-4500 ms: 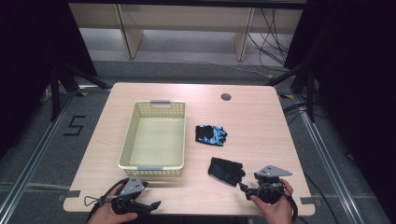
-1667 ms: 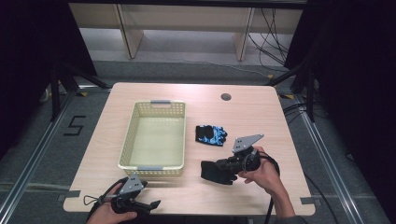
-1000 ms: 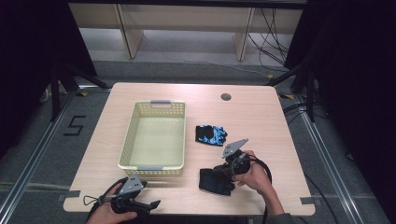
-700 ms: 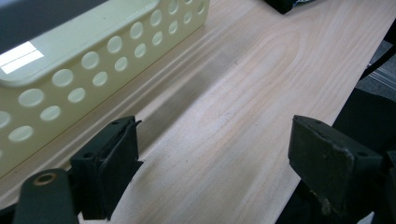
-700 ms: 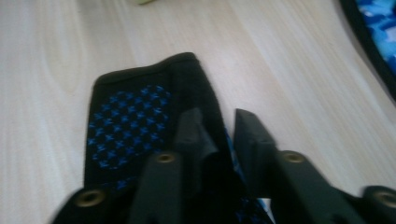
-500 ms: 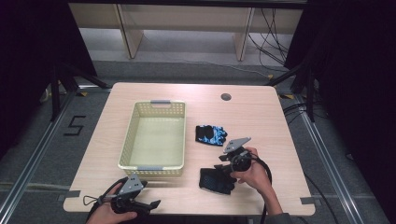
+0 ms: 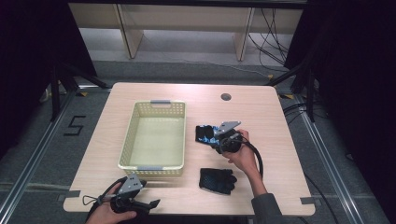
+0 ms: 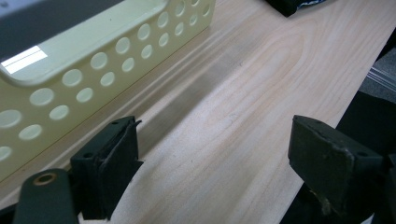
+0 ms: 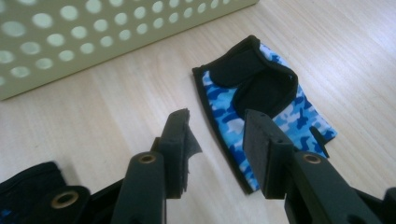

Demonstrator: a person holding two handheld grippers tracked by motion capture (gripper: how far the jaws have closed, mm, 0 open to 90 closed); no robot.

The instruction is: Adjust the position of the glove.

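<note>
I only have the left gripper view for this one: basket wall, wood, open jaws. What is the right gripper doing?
Observer: The right gripper hovers over a blue camouflage glove lying beside the basket. Its jaws have just been closing a little but are open, with the glove's edge below the gap and no pad pressing it.
Operator: Is anything in the basket?
Observer: No, the high view shows its floor bare.
Operator: Is there a second glove?
Observer: Yes, a black glove lies flat nearer the person's edge of the table, apart from both grippers.
</note>
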